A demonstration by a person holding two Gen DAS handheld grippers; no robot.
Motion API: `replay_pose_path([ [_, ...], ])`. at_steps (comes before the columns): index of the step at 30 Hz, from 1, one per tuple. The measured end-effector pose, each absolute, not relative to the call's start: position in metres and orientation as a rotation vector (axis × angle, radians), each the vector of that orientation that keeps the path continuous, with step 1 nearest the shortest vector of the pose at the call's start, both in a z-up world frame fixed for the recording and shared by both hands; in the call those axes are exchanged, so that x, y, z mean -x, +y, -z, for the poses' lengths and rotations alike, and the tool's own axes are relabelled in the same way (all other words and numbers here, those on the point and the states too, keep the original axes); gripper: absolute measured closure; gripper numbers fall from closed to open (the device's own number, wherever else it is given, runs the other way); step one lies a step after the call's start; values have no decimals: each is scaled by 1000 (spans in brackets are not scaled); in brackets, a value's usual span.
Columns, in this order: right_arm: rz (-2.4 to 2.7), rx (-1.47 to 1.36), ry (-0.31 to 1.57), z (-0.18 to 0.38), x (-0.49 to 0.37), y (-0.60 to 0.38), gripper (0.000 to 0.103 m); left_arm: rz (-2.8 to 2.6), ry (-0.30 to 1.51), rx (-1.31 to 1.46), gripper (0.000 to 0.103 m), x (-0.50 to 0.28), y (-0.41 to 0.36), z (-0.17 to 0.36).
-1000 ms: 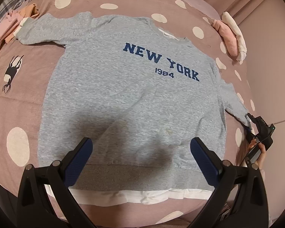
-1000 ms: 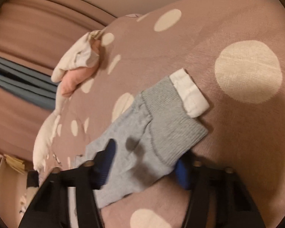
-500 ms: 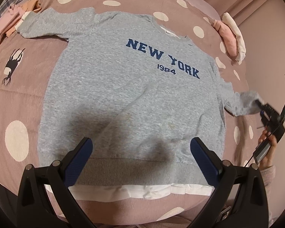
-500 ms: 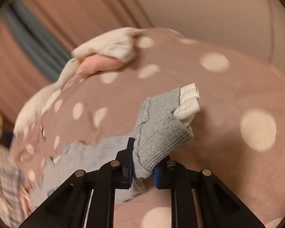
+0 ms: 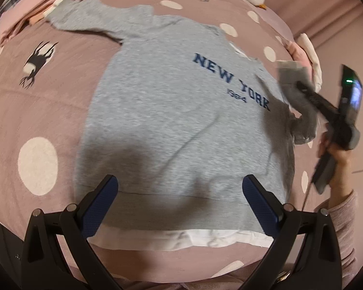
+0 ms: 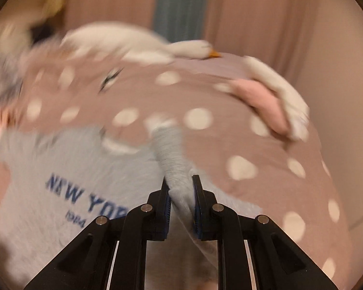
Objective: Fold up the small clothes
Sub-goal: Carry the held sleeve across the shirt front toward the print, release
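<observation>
The sweatshirt (image 5: 181, 111) is soft grey cloth with a speckled, fuzzy look, and its blue letters look flat and printed on. Its bottom band is ribbed knit, with thin white cloth showing under it. The sleeve (image 6: 171, 159) looks fluffy too. The bed cover (image 5: 36, 111) is matt pinkish cloth with cream dots. The left gripper (image 5: 180, 205) is black matt plastic with bumpy blue rubbery pads (image 5: 96, 207) and small shiny metal pins.
</observation>
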State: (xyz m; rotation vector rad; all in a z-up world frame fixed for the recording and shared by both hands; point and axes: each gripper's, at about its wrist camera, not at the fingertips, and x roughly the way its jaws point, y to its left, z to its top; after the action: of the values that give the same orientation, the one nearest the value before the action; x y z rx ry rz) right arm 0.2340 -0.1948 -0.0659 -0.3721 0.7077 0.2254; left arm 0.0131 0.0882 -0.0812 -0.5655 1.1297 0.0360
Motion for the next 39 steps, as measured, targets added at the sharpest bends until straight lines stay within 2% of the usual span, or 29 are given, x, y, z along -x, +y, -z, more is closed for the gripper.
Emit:
replay_pose_path([
  [5, -253, 586, 734, 117, -228, -133, 85, -50, 1136, 582, 0, -12, 96, 84],
  [7, -255, 684, 747, 137, -225, -116, 72, -51, 1132, 582, 0, -10, 98, 84],
  [8, -264, 729, 757, 145, -223, -110, 54, -50, 1131, 581, 0, -10, 99, 84],
  [9, -290, 755, 769, 150, -219, -107, 42, -52, 1131, 583, 0, -10, 100, 84],
  [10, -314, 772, 766, 152, -213, -105, 40, -55, 1132, 588, 0, -10, 101, 85],
  [13, -362, 799, 754, 149, -200, -106, 40, -55, 1140, 603, 0, -10, 104, 89],
  [16, -439, 694, 780, 132, -194, -117, 40, -44, 1145, 604, 0, -11, 103, 91],
  [24, -523, 16, 909, 85, -220, -198, 40, 8, 1136, 610, 0, -27, 98, 87],
  [31, -463, -329, 890, 96, -211, -270, 40, 247, 1058, 666, 0, -90, 68, 71],
  [39, -443, -420, 888, 111, -193, -307, 40, 411, 1106, 760, 6, -192, 30, 104],
])
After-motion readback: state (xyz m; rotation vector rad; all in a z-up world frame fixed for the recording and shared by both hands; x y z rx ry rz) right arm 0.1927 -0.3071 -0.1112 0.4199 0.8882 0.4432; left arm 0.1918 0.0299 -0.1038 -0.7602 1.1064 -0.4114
